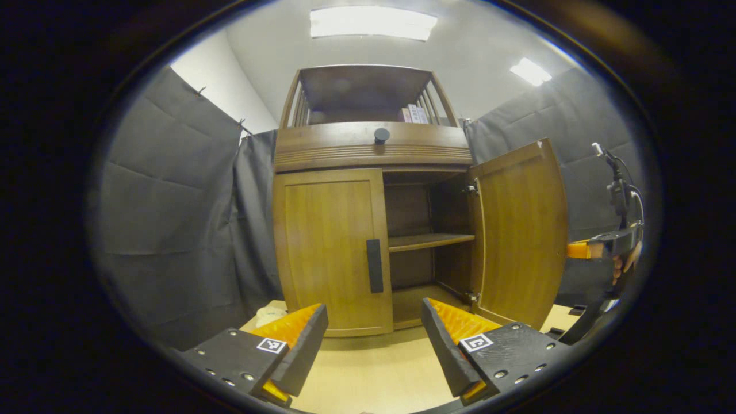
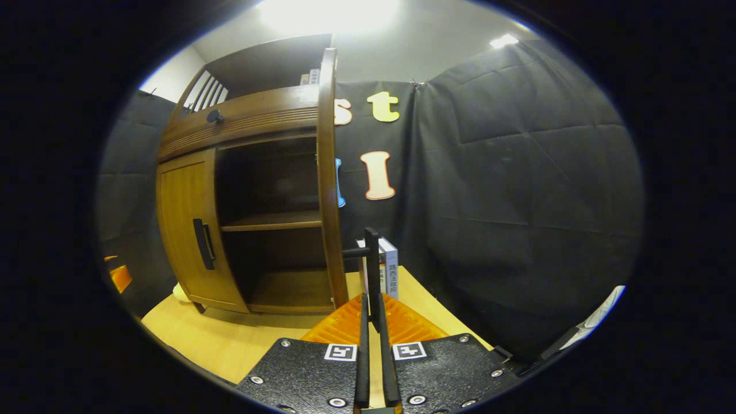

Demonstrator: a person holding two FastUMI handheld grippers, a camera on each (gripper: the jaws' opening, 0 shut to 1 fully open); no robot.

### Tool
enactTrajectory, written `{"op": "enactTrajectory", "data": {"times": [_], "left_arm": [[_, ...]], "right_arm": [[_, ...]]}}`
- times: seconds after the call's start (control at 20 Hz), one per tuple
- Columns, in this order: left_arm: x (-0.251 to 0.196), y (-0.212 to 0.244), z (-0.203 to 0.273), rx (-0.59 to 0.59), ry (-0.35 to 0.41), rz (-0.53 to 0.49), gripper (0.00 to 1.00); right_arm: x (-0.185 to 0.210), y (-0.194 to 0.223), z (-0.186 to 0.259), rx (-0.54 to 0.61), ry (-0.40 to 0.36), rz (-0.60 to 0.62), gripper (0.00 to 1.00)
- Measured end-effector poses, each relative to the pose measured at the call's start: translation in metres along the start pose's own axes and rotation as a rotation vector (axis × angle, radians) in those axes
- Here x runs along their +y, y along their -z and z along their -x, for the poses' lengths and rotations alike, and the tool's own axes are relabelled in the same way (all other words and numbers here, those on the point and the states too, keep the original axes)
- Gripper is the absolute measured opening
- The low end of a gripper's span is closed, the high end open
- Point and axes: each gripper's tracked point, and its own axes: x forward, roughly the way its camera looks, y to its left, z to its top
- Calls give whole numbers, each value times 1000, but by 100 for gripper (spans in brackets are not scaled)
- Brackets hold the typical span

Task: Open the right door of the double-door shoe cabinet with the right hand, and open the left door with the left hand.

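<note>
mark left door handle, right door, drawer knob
left door handle (image 1: 374, 266): left gripper view, middle of black bar.
right door (image 1: 520, 230): left gripper view, inner face, swung open.
drawer knob (image 1: 382, 135): left gripper view, knob's round front.

A: At three o'clock in the left gripper view, the right gripper (image 1: 581, 249) is half hidden behind the right door (image 1: 520, 230).

B: And the books (image 1: 415, 114) at twelve?

A: Too small to tell. The cabinet's (image 2: 190, 213) base is cut off in the right gripper view.

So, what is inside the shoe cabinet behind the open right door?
Inside the shoe cabinet a bare wooden shelf and bottom board show. The left door, shut, covers the other half.
</note>
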Motion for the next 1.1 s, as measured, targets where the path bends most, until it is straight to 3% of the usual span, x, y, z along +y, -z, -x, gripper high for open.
{"op": "enactTrajectory", "data": {"times": [0.05,0.15,0.2,0.25,0.3,0.55,0.6,0.65,0.7,0.75,0.8,0.9,0.95,1.0,1.1], "left_arm": [[-6,-1,-4,-3,8,-1,99],[-12,-1,-10,-6,21,0,99],[-12,-1,-12,-7,25,4,99],[-13,0,-16,-5,28,7,99],[-13,0,-22,-4,27,10,99],[-2,-10,-69,-4,7,17,99],[0,-12,-78,-6,2,20,99],[4,-13,-90,-7,-3,24,93],[5,-15,-98,-9,-6,27,99],[7,-17,-106,-10,-9,28,99],[7,-17,-115,-9,-10,25,87],[9,-15,-135,-9,-9,11,86],[12,-14,-143,-9,-8,4,87],[13,-12,-152,-6,-10,0,99],[14,-5,-167,6,-10,2,99]], "right_arm": [[-1,0,6,3,-10,-13,8],[-10,1,17,-1,0,-10,9],[-15,0,23,-7,4,0,0],[-15,-2,29,-14,0,5,13],[-13,-4,36,-23,-16,8,17],[-18,-1,68,-62,-12,66,94],[-17,0,73,-61,-12,76,94],[-18,3,78,-61,-8,91,94],[-20,4,80,-62,-2,102,95],[-21,5,82,-61,6,107,94],[-22,6,84,-57,9,105,94],[-25,7,87,-52,16,88,95],[-27,7,90,-51,22,80,94],[-30,9,92,-50,31,75,95],[-35,15,94,-37,49,74,95]]}}
